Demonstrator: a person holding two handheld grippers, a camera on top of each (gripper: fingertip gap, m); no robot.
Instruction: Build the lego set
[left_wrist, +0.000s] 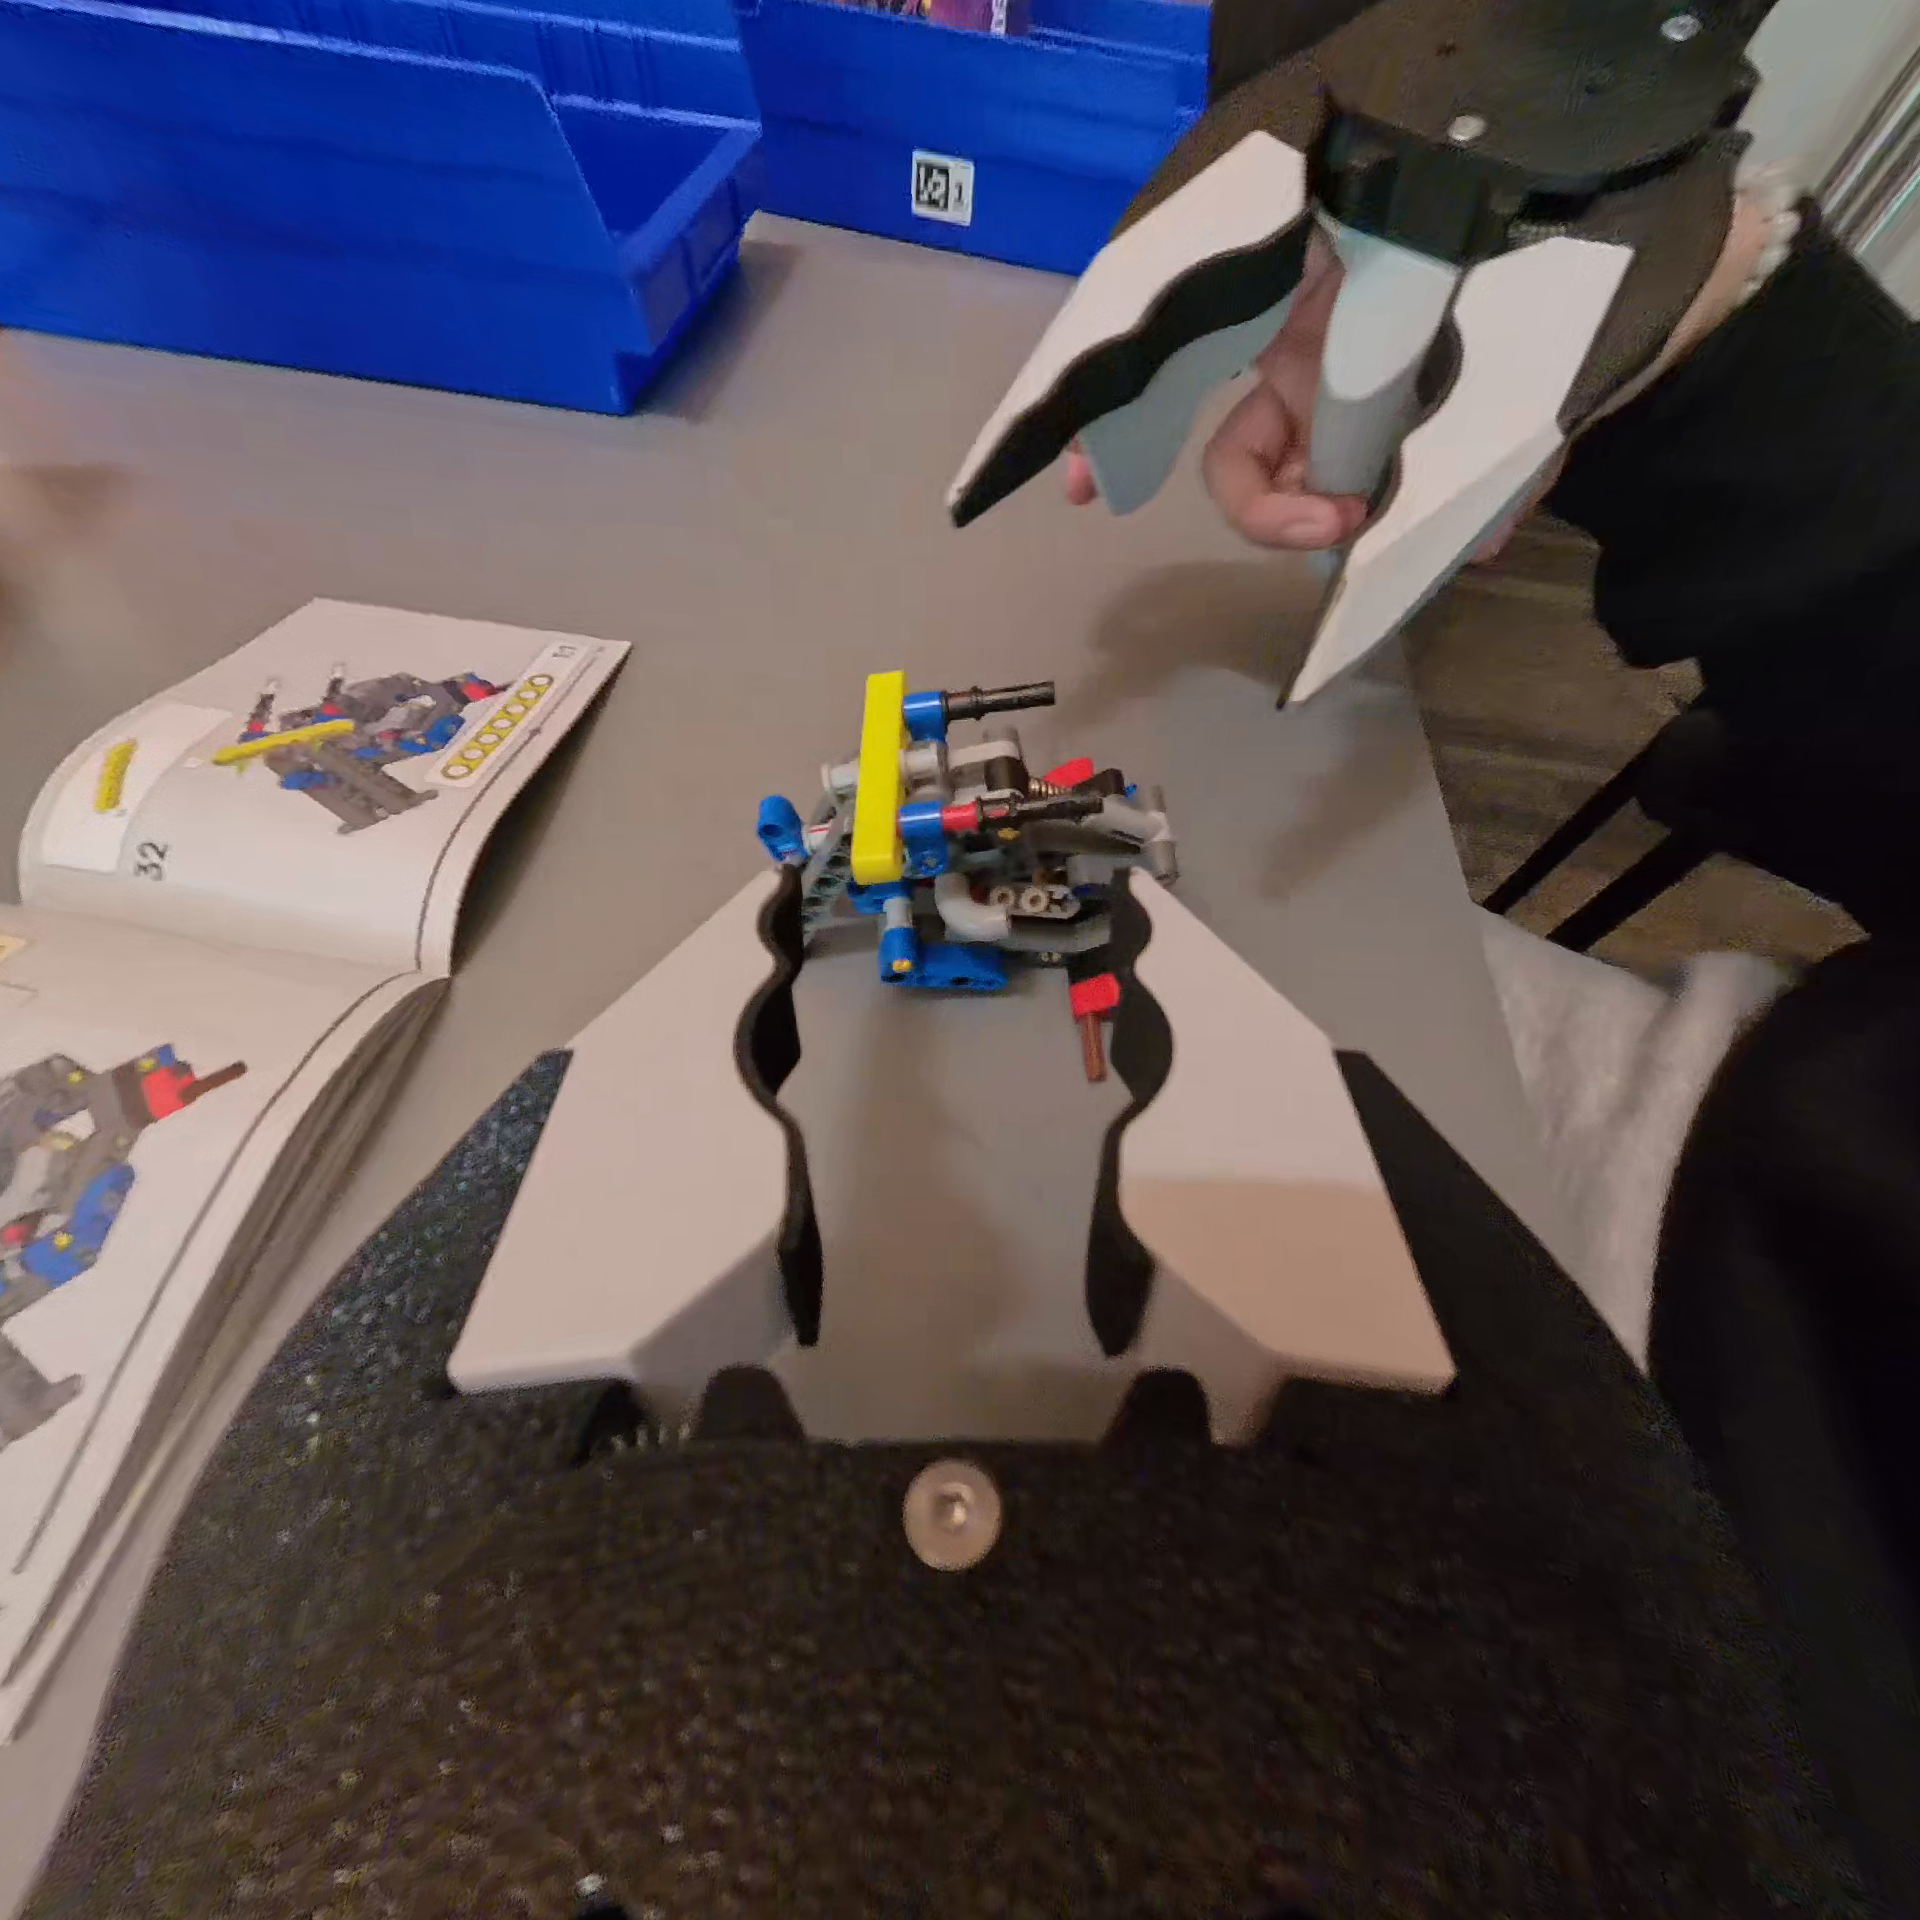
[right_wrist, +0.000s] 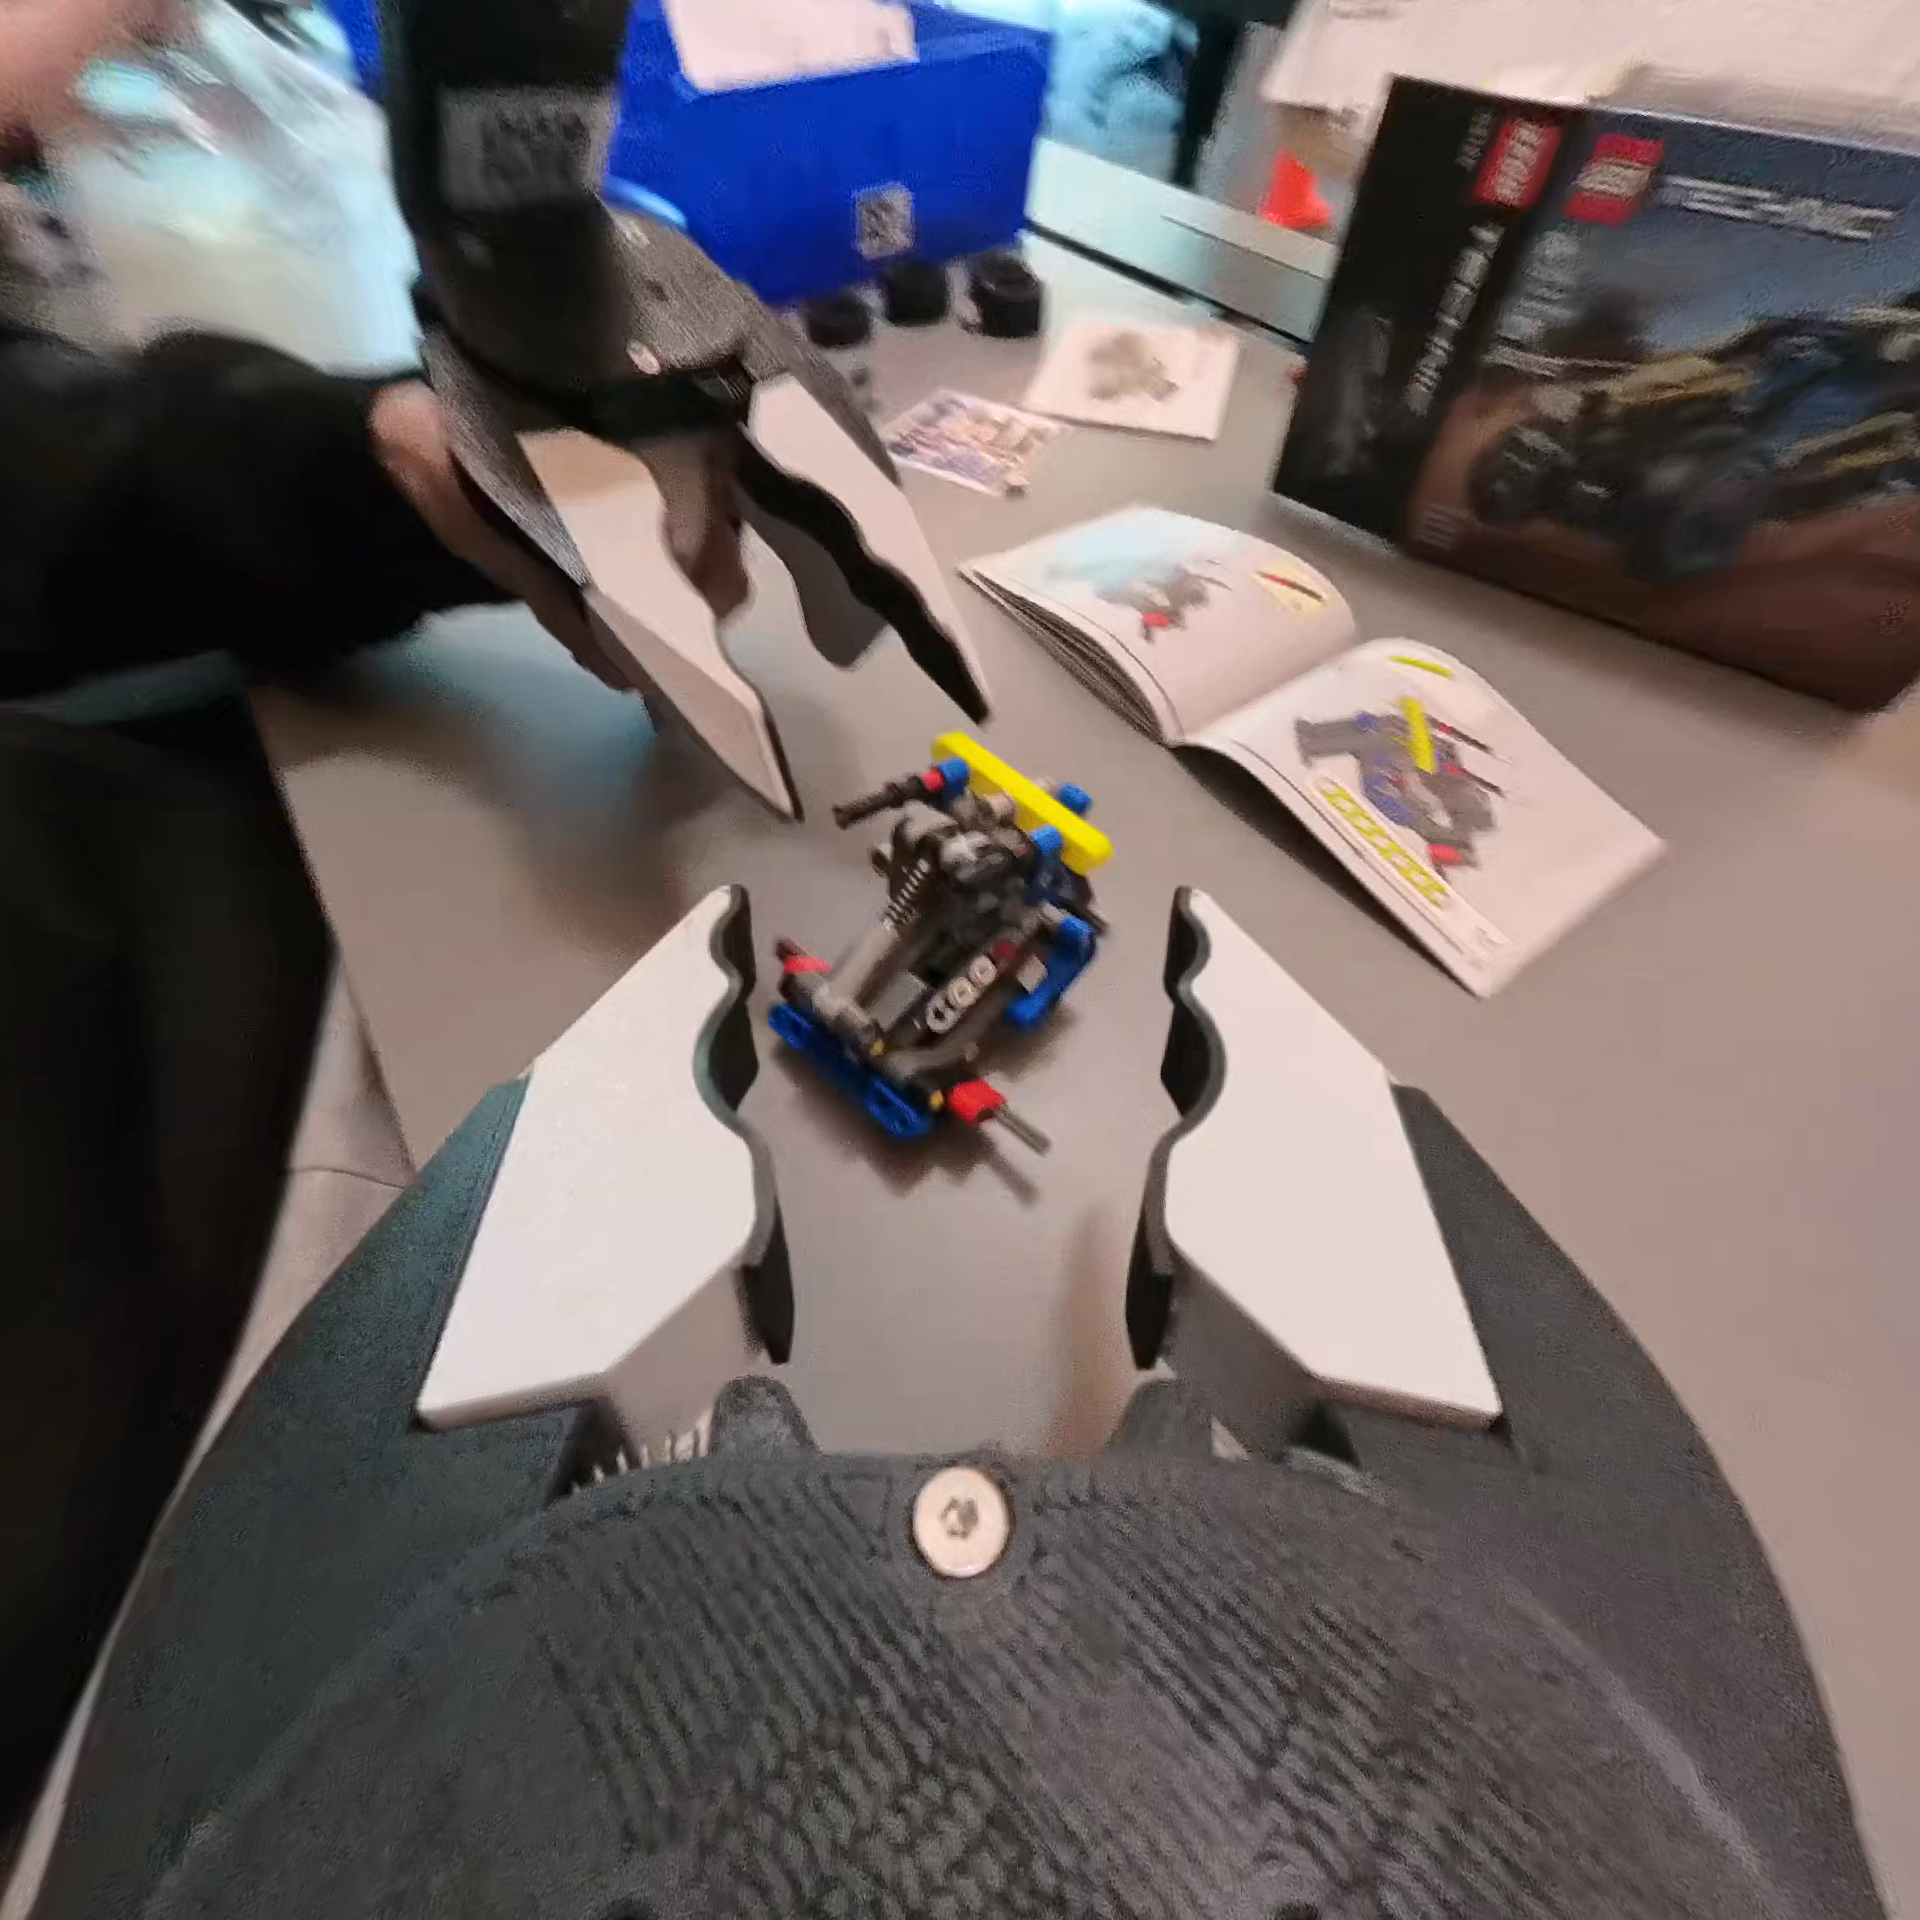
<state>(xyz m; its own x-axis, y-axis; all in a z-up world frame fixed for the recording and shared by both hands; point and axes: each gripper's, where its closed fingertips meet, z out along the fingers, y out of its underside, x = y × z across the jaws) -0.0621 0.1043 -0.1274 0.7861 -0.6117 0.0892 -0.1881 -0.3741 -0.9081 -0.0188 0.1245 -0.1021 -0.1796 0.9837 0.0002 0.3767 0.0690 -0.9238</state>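
Left hand-held gripper (left_wrist: 951, 914) open, lowered; right hand-held gripper (right_wrist: 956, 925) open, raised

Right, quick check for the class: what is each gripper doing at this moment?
Left gripper: open, holding nothing, brick model between its tips.
Right gripper: open wide, empty, above the model.

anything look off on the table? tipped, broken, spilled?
Nothing stands out. The brick-built assembly sits apart from both open tongs, left and right, on the grey table; whether it is upright is unclear. The instruction booklet lies open beside it. No spill.

Even indoor light, soft shadows, motion blur, wide-angle edge distortion.
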